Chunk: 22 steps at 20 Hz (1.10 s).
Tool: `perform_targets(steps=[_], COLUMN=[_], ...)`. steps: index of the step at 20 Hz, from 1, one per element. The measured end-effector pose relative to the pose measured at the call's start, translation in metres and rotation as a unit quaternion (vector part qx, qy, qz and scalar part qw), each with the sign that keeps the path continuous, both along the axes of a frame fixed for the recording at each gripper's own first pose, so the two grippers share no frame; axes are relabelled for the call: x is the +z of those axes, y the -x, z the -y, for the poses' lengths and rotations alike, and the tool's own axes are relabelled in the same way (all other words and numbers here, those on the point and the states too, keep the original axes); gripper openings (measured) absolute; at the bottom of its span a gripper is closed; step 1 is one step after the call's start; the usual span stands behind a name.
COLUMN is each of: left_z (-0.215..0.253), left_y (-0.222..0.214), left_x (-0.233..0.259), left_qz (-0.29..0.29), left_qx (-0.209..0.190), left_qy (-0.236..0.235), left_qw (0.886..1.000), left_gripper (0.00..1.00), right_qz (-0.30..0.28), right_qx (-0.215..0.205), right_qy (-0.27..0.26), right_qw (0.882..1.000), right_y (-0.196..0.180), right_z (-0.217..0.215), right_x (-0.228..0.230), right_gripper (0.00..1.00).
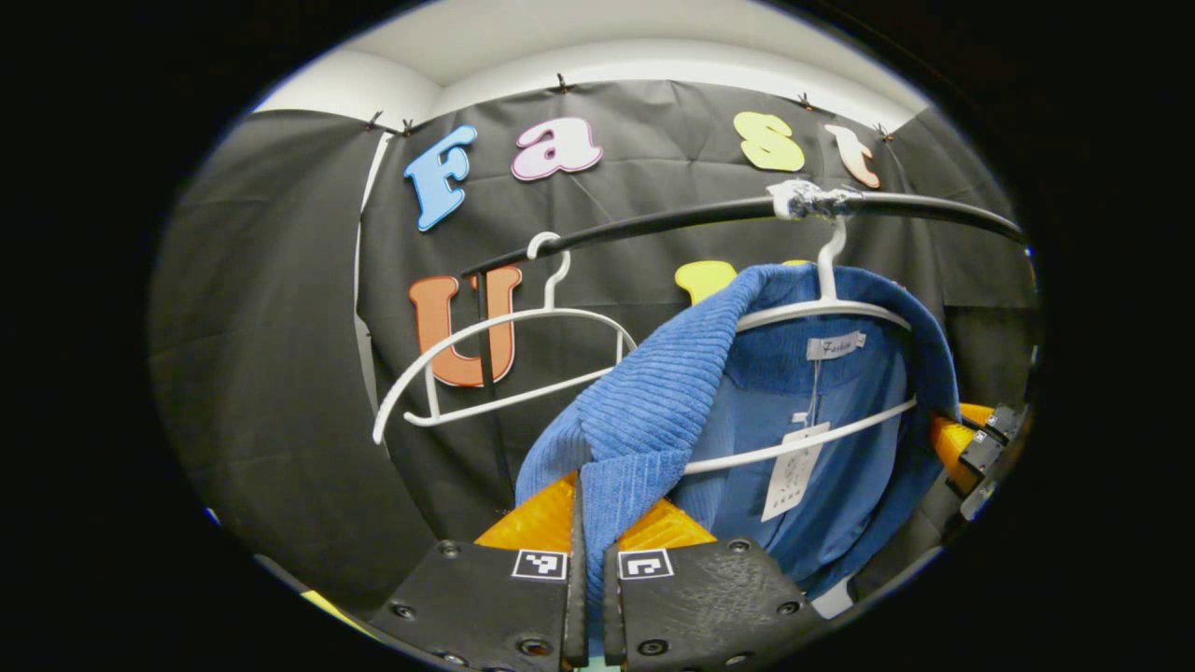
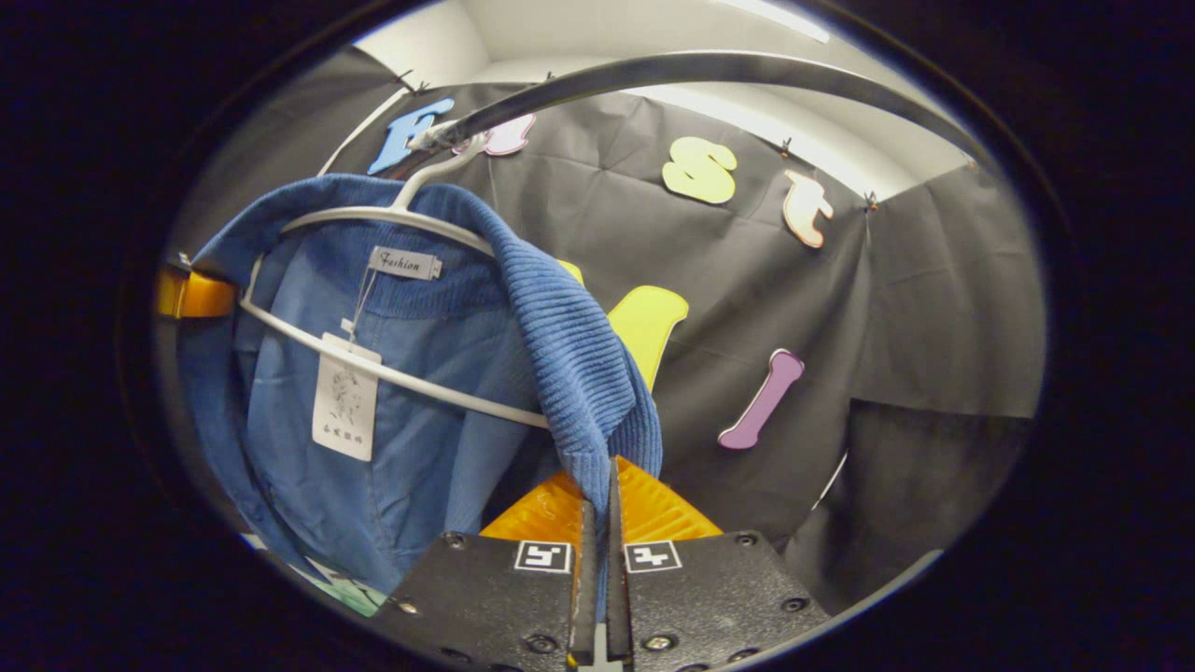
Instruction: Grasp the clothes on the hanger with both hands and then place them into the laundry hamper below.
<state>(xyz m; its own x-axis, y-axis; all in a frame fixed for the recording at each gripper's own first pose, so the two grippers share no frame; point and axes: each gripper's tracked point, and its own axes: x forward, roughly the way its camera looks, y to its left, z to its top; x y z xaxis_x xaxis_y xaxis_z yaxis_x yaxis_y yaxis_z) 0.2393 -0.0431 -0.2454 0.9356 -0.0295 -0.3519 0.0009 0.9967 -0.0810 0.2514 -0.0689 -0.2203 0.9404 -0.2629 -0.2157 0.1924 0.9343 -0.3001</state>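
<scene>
Black cloth wall behind the rail (image 1: 653, 219), your left tongs (image 1: 590, 541) and right tongs (image 2: 602, 523) each clamped on the blue cardigan (image 1: 653, 401) hung below it on a white hanger (image 1: 822, 308), white paper tag (image 1: 794, 471) beneath its neck label (image 1: 834, 345).

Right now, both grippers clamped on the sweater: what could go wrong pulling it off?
1. The blue sweater is draped over the white hanger; a straight downward pull may drag the hanger off the rail.
2. The left gripper and right gripper pinch only front edges; knit may slip.
3. The hanging tag could snag the hanger bar.
</scene>
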Motion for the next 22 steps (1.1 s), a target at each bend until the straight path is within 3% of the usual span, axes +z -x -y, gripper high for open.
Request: perform_targets(steps=[5,17,19,22], left_z=[-0.013,-0.05,-0.057,-0.059], left_y=[0.0,-0.025,-0.033,-0.042], left_x=[0.02,0.056,0.061,0.06], left_qz=[0.011,0.033,0.033,0.022], left_qx=[-0.001,-0.016,-0.024,-0.044], left_qy=[-0.004,-0.037,-0.034,-0.019], left_qw=[1.0,0.999,0.999,0.999], left_gripper=[0.06,0.06,0.1,0.06], right_qz=[0.034,0.084,0.089,0.098], right_qx=[-0.025,-0.048,-0.05,-0.051], right_qy=[-0.008,0.119,0.149,0.167], right_qw=[0.999,0.988,0.984,0.98], right_y=[0.006,0.0,-0.001,-0.001], right_z=[0.017,0.041,0.043,0.045], right_x=[0.03,0.07,0.073,0.079], right_gripper=[0.08,0.07,0.06,0.04])
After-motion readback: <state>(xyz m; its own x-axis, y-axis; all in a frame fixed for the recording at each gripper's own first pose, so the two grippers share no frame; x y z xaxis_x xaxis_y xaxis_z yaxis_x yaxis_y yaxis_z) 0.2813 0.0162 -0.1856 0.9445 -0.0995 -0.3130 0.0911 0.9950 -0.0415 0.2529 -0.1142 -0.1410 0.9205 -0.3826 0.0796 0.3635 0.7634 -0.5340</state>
